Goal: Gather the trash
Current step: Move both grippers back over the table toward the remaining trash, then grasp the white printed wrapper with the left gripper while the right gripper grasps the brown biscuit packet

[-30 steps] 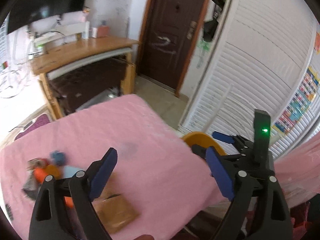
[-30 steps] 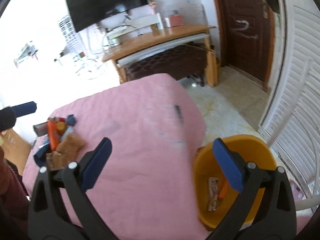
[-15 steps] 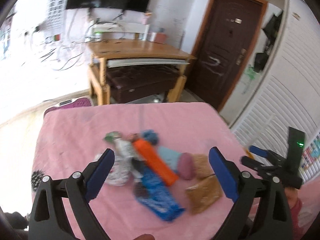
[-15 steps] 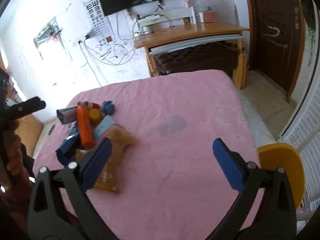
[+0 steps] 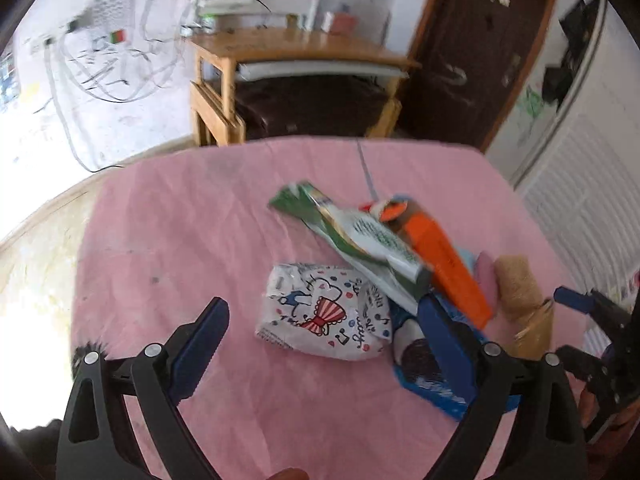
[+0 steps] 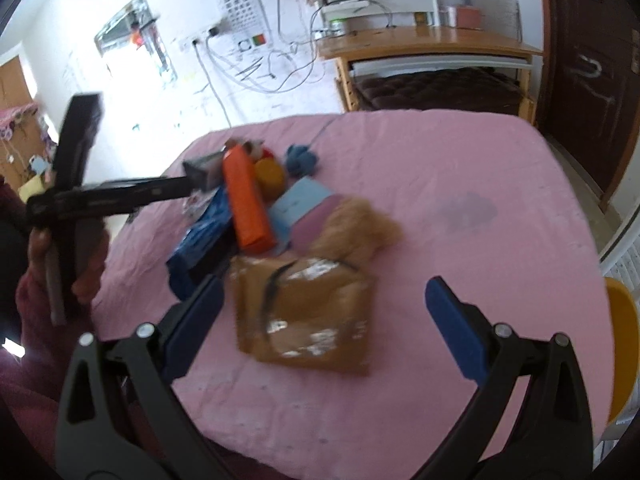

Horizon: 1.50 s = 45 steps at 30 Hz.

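on the pink cloth point(image 5: 192, 240): we find the trash heaped in one pile.
left gripper point(image 5: 320, 332): fingers spread, empty, above the white printed packet point(image 5: 324, 320).
right gripper point(image 6: 324, 308): fingers spread, empty, above the brown packet point(image 6: 304, 312).
left view only: we see the green wrapper point(image 5: 316, 216) and the white packet.
right view only: we see the yellow bin point(image 6: 622, 344) at the cloth's right edge.
both views: orange box point(image 6: 246, 204).

Left gripper point(image 5: 322, 334) and right gripper point(image 6: 324, 320), each of two black triangular-cutout arms, silver rivets at the pivots, ribbed blue pads point(image 5: 444, 340) on the inner faces, dark red knitted sleeve point(image 6: 30, 320) at the person's wrist.
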### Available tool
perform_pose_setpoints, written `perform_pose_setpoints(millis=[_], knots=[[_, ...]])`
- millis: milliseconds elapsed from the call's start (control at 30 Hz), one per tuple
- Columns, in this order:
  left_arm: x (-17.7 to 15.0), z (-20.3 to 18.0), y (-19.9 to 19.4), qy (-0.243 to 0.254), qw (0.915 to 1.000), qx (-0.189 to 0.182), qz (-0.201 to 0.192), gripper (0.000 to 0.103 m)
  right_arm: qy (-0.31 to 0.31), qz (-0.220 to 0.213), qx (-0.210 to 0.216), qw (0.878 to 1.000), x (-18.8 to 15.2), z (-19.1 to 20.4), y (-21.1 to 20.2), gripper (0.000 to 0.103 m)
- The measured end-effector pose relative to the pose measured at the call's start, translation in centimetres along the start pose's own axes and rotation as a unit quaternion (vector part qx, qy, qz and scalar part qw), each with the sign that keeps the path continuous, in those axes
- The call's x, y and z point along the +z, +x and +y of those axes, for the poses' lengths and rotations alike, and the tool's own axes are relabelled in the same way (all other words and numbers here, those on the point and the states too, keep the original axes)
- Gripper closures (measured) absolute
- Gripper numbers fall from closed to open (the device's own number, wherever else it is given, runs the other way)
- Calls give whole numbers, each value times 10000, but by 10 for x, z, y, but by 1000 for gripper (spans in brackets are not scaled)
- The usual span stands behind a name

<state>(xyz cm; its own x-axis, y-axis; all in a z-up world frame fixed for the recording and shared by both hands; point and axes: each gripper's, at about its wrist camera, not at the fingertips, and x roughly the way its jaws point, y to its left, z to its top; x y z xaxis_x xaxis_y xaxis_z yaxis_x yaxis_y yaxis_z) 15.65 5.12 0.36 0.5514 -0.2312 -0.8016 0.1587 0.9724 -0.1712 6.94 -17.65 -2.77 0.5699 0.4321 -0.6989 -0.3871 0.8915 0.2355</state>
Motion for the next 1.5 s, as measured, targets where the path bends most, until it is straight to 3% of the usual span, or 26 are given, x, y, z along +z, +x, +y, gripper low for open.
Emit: perform_pose_setpoints(millis=[267,333,533,633,800,867,933,967,1033,1100,1133,1167,1500], knots=[[1,-15,22,378,9992,-49,131,13,-189,276,-139,9993,-7,18,18,6],[0,-17,22,409,9991,-90,80,18,-243,285,-250,9990,-10,20,20,6],[-9,6,18,11,9976,-655,230,21,-329,314,-384,9982,-14,22,27,6],[-10,14,21,-43,9985,-487,245,21,-340,276,-408,9982,-16,21,30,6],[-8,-10,30,431,9987,-71,281,21,-475,272,-546,9970,-20,24,34,6],[-5,-17,35,616,9976,199,262,22,-516,249,-604,9965,-22,25,35,14],[-6,-26,36,797,9957,433,171,39,-546,273,-639,9961,-22,24,36,22],[-7,-29,35,839,9954,444,134,41,-558,281,-667,9958,-23,23,37,28],[-9,-31,32,852,9954,422,87,55,-585,251,-692,9956,-23,23,38,33],[-10,-30,28,830,9956,435,30,66,-613,226,-684,9955,-23,23,37,52],[-10,-30,27,812,9957,438,11,68,-704,213,-774,9943,-22,24,36,68],[-12,-28,24,753,9962,427,-12,68,-753,211,-810,9936,-23,25,35,73],[-37,-6,-18,359,9983,364,-291,69,-542,256,-410,9974,-28,14,21,77]])
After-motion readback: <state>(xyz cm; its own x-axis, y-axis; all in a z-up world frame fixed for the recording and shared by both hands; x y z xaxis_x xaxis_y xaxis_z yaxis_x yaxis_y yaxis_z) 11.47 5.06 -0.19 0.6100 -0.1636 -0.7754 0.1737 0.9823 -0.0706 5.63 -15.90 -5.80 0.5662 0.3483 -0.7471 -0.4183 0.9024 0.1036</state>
